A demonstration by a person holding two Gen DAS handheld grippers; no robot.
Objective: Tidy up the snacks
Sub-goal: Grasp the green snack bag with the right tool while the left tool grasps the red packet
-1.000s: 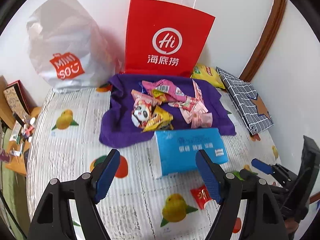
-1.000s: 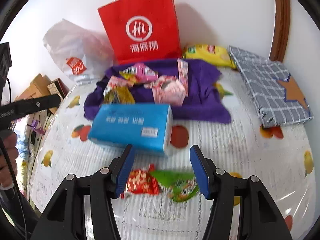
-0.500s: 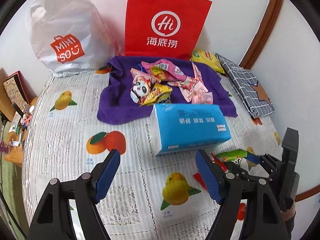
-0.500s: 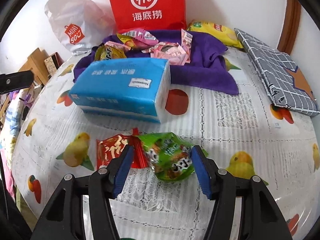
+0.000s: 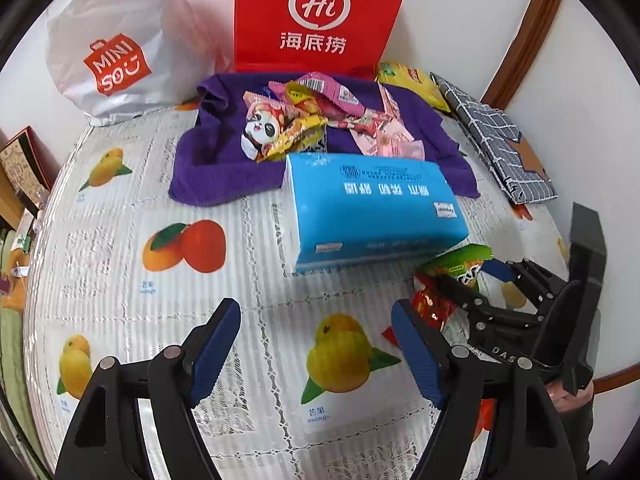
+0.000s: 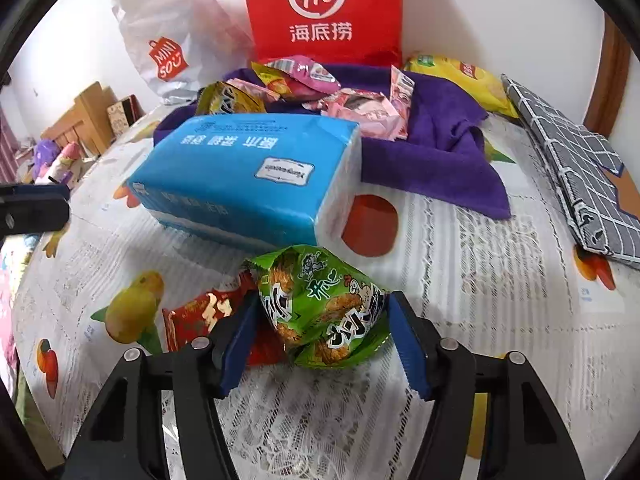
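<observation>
A green snack packet (image 6: 320,304) lies on the fruit-print tablecloth (image 6: 500,280) between the open jaws of my right gripper (image 6: 320,316); the pads stand at its sides. A red snack packet (image 6: 200,320) lies just left of it, partly under the left finger. Both show in the left wrist view, green packet (image 5: 460,262) and red packet (image 5: 432,304), with the right gripper (image 5: 476,280) around them. My left gripper (image 5: 316,340) is open and empty above the cloth. Several snack packets (image 5: 320,120) lie piled on a purple cloth (image 5: 216,172).
A blue tissue pack (image 5: 372,208) lies in front of the purple cloth. A red paper bag (image 5: 320,16) and a white Miniso bag (image 5: 116,48) stand against the wall. A yellow chip bag (image 5: 412,84) and a checked grey bundle (image 5: 496,140) lie at the right.
My right gripper has moved forward and down, so the green packet now sits between its jaws. My left gripper has drawn back a little from the tissue pack.
</observation>
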